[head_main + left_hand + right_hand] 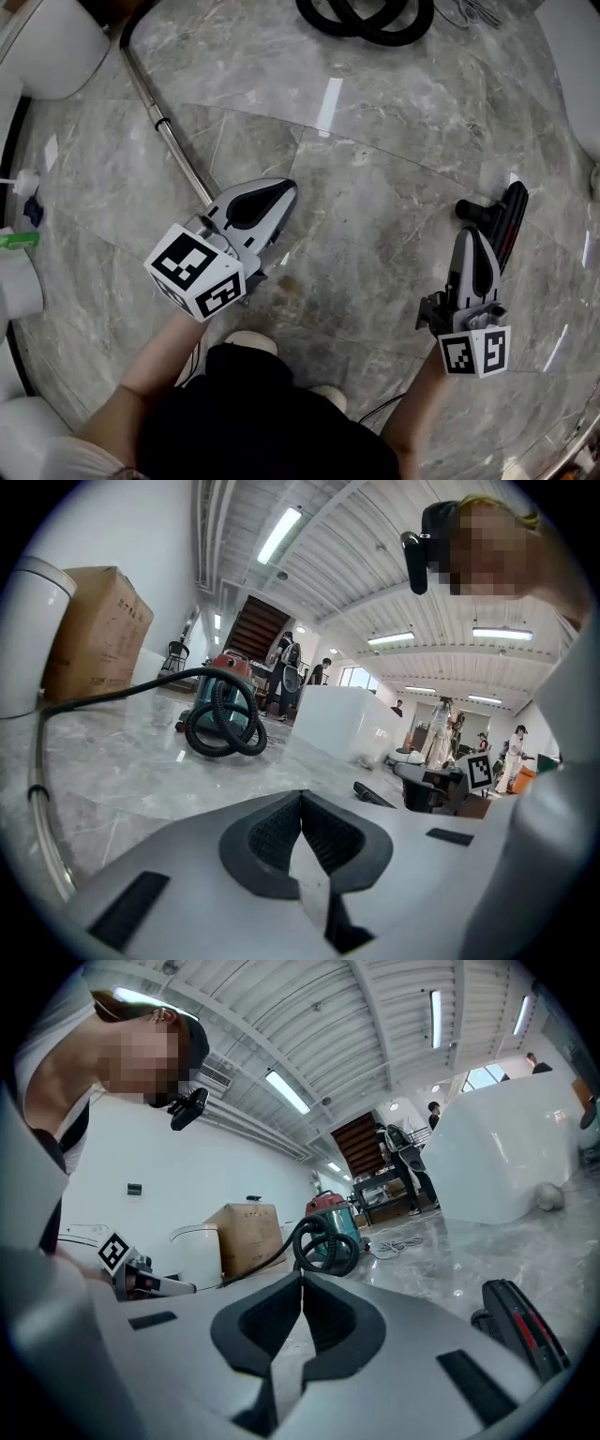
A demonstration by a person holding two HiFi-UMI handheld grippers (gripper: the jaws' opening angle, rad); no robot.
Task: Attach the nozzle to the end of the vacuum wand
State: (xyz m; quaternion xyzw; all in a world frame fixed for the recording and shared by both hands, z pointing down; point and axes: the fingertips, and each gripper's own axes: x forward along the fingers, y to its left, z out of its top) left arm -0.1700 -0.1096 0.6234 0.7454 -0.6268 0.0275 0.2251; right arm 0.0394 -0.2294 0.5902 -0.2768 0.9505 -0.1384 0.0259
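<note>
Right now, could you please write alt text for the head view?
A person holds two shut tools above a marble floor. The left tool is by the vacuum wand, the right tool by the black nozzle.

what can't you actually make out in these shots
- Wand tip: in the head view, covered by the left gripper.
- Nozzle: in the head view, partly behind the right gripper; the right gripper view cuts it off at the picture's rim.
- Hose coil: in the head view, cut off by the top edge.
</note>
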